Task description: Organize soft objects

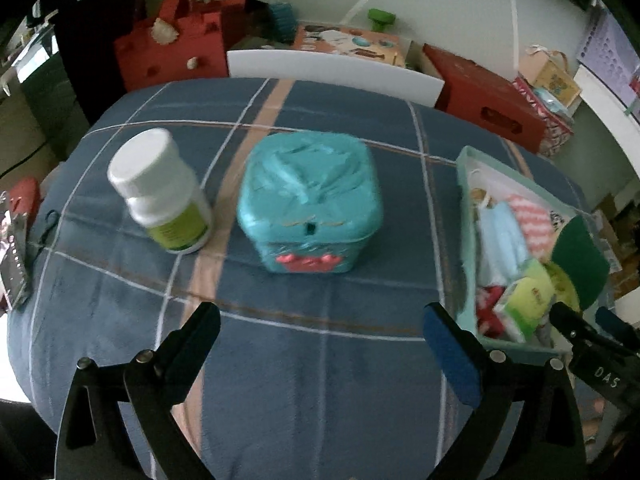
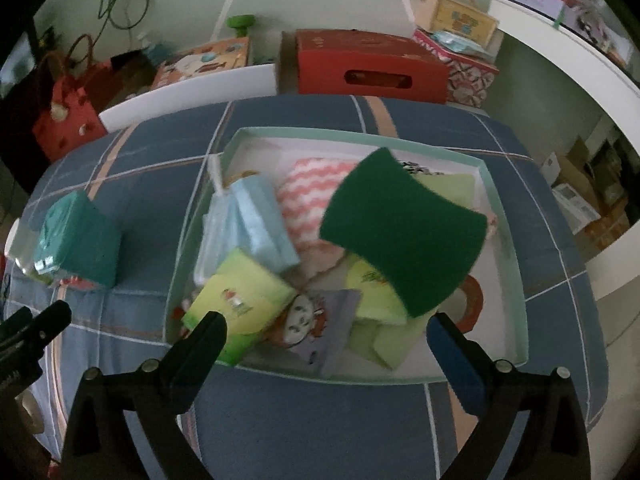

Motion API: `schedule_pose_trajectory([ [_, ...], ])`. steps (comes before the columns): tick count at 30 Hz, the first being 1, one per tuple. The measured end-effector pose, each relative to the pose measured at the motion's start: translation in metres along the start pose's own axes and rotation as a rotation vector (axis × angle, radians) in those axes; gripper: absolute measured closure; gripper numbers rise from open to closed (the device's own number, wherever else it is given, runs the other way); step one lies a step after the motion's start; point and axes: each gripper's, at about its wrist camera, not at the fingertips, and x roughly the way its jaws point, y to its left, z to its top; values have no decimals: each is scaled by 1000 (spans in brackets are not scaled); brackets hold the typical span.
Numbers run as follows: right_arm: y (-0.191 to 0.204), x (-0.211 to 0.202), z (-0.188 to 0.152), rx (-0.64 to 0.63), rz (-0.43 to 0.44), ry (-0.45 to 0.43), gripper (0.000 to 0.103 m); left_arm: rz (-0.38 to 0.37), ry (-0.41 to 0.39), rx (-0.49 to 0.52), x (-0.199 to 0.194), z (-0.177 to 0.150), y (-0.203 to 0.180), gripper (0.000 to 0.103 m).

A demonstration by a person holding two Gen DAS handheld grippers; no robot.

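Holding green sponge (image 2: 402, 236), cloths, mint tray (image 2: 496, 196)

Red item (image 1: 491, 311) half-buried in tray (image 1: 464, 208), bottle label (image 1: 180, 228) blurred

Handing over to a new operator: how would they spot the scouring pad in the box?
Find the shallow mint-rimmed box on the blue plaid cover. The dark green scouring pad lies tilted atop the pile, right of the pink-and-white zigzag cloth; nothing else is dark green.
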Motion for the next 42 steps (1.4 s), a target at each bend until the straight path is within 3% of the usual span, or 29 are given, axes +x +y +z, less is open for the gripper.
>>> schedule_pose_trajectory([
  [7, 15, -3, -12, -27, 19, 12, 1, 51, -32, 26, -11, -11, 3, 3],
  [14, 23, -7, -22, -50, 23, 18, 1, 124, -14, 9, -9, -20, 12, 3],
  [42, 32, 8, -26, -90, 33, 71, 1, 148, 75, 52, 12, -23, 0, 3],
])
